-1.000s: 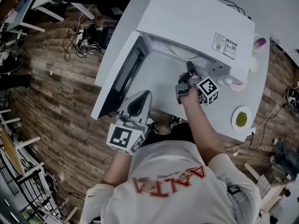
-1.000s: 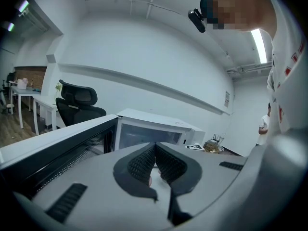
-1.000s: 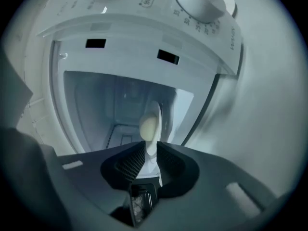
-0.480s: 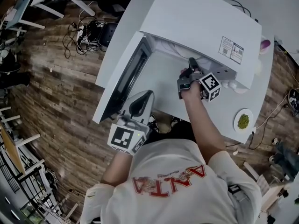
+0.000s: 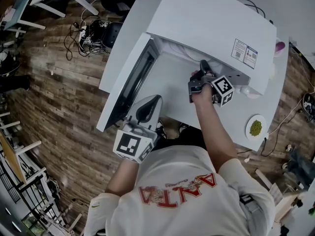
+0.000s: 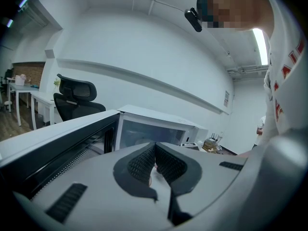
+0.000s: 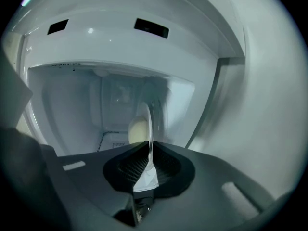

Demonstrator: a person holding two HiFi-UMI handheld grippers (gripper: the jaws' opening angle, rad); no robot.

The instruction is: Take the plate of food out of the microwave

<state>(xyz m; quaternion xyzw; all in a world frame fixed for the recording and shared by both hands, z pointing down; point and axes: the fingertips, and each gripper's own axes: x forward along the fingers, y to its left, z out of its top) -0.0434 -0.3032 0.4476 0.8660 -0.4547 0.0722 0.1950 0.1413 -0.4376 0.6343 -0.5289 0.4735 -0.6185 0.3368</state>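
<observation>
Grip comes first at this step: the right gripper (image 5: 202, 66) reaches into the open cavity of the boxy white microwave (image 5: 211, 21), and its jaws have just been closing on the rim of the thin white plate (image 7: 150, 125), which shows edge-on between the ribbed black pads. By the look of it the pads now press on that rim. A pale yellow rounded lump of food (image 7: 136, 129) sits on the plate just beyond the jaws, inside the cavity.

To do this well, I would judge that the hold should be firm before any pull, since a rim pinch on a smooth plate can slip. The plate should come straight out toward the person and be kept flat, so the food does not roll, and kept clear of the cavity's edge. The left gripper (image 5: 149, 102) hangs back by the person's body, just beside the dark-windowed open door (image 5: 130, 77); its jaws are together and hold nothing, so it could steady the far rim once the plate is out.

The microwave stands on a plain white table (image 5: 273, 104), where a small white dish of green food (image 5: 255, 127) lies well apart to the right. Below is a brown wood-plank floor (image 5: 59, 112) with a tangle of dark cables (image 5: 81, 38), and a black office chair (image 6: 77, 97) stands against a white wall
</observation>
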